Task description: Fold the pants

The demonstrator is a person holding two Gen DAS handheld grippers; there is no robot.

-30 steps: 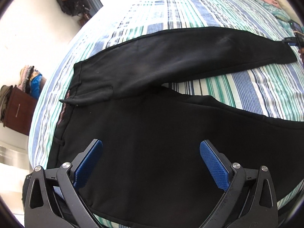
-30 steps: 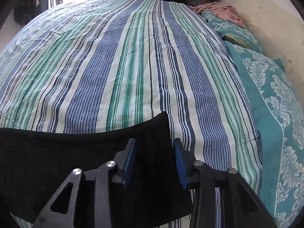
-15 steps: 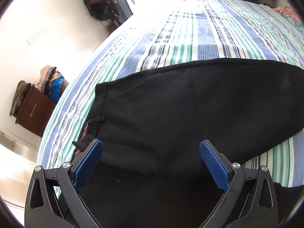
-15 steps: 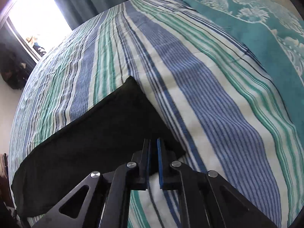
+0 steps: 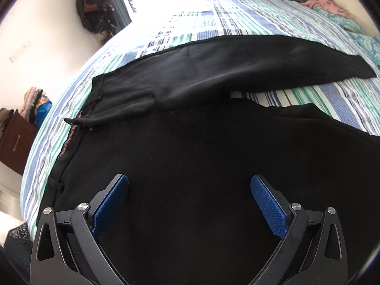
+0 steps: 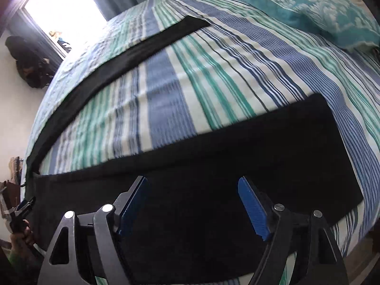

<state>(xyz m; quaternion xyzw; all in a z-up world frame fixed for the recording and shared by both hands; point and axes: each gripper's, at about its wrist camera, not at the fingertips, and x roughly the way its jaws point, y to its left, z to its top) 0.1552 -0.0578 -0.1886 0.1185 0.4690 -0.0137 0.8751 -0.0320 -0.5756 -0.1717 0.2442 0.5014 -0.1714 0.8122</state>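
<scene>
A: Where are the pants (image 5: 190,166) lying?
B: Spread on the striped bed (image 5: 249,16), legs pointing toward three o'clock.
A: And the grippers?
B: Left gripper (image 5: 189,200) is hanging released; right gripper (image 6: 192,204) is opening, grasping nothing.

Black pants (image 5: 201,156) flat on striped bed (image 5: 249,19), legs splayed apart, waistband at left.

pants (image 5: 190,154): showing plain black
bed sheet (image 6: 190,83): showing blue, green, white stripes
pillow (image 6: 308,7): showing teal, white floral
</scene>
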